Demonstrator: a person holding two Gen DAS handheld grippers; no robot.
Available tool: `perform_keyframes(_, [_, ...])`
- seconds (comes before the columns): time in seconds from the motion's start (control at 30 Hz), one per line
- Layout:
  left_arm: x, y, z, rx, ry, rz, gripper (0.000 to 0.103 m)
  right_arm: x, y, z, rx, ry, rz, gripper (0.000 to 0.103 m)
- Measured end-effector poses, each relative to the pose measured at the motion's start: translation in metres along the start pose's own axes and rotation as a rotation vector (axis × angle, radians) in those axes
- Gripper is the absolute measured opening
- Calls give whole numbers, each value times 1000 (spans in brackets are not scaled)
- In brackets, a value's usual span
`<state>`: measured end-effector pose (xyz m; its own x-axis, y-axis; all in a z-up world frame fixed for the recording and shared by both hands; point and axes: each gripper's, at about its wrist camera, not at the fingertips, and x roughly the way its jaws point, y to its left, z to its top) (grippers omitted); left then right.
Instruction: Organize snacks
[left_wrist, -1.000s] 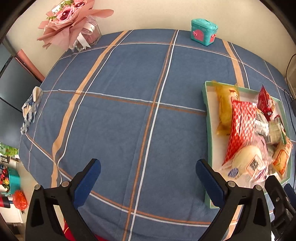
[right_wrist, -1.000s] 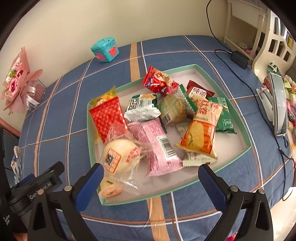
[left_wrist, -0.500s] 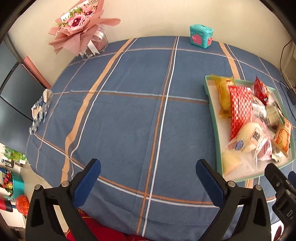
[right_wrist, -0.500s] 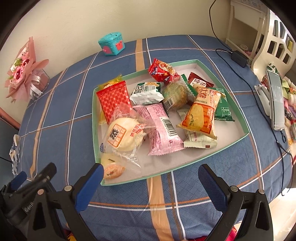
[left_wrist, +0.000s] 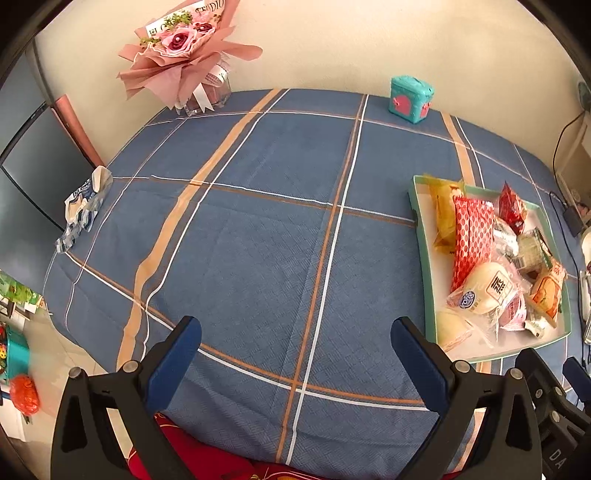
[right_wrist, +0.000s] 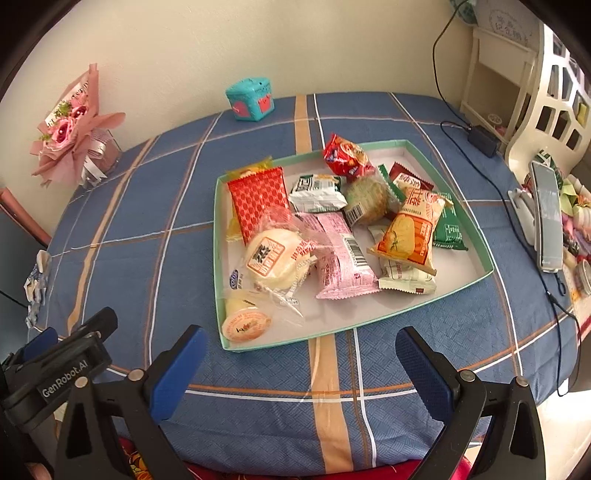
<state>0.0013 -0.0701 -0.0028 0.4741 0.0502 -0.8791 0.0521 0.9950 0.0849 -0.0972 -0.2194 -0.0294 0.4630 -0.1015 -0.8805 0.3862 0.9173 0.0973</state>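
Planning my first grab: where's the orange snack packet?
Right wrist view: the orange snack packet lies right of centre in the green-rimmed tray, overlapping a dark green packet.

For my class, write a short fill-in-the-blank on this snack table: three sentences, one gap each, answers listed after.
1. All the snacks lie inside the green-rimmed ____.
2. Both grippers, left and right, are ____ and hold nothing.
3. The teal box stands at the far edge of the table, near the ____.

Missing words: tray; open; wall
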Motion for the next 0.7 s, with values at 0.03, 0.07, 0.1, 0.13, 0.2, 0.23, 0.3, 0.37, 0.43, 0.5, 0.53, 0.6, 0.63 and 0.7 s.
perform_keyframes(0.03, [-1, 0, -1, -1, -2, -3, 102, -1, 0, 1, 1, -4, 0, 103])
perform_keyframes(0.07, [-1, -1, -1, 0, -3, -6, 102, -2, 1, 1, 2, -7, 0, 103])
perform_keyframes(0.1, [-2, 0, -1, 3, -4, -11, 102, -2, 1, 2, 1, -11, 1, 103])
perform_keyframes(0.13, [-2, 0, -1, 5, -4, -15, 102, -3, 1, 2, 0, -14, 1, 103])
perform_keyframes(0.2, [-4, 0, 0, 6, -7, -21, 102, -5, 3, 3, -7, -22, 3, 103])
perform_keyframes(0.23, [-4, 0, 0, 6, -8, -24, 102, -5, 3, 4, -8, -24, 4, 103])
perform_keyframes(0.3, [-5, 0, 1, 6, -10, -33, 102, -5, 3, 4, -10, -27, 4, 103])
perform_keyframes(0.37, [-4, 1, 2, 4, -7, -39, 102, -4, 2, 5, -8, -23, 1, 103])
perform_keyframes(0.43, [-4, 1, 2, 2, -8, -40, 102, -3, 2, 6, -2, -18, 0, 103])
perform_keyframes(0.5, [-5, 2, 2, 2, -9, -42, 102, -4, 1, 6, 1, -23, -4, 103])
perform_keyframes(0.53, [-5, 2, 3, 3, -10, -43, 102, -5, 0, 6, 1, -27, -6, 103])
perform_keyframes(0.6, [-5, 2, 3, 5, -12, -46, 102, -5, 0, 7, -1, -32, -9, 103])
perform_keyframes(0.63, [-6, 1, 3, 7, -13, -45, 102, -5, 0, 7, -1, -31, -12, 103])
perform_keyframes(0.7, [-6, 0, 2, 9, -14, -41, 102, -3, 0, 7, -1, -23, -23, 103])
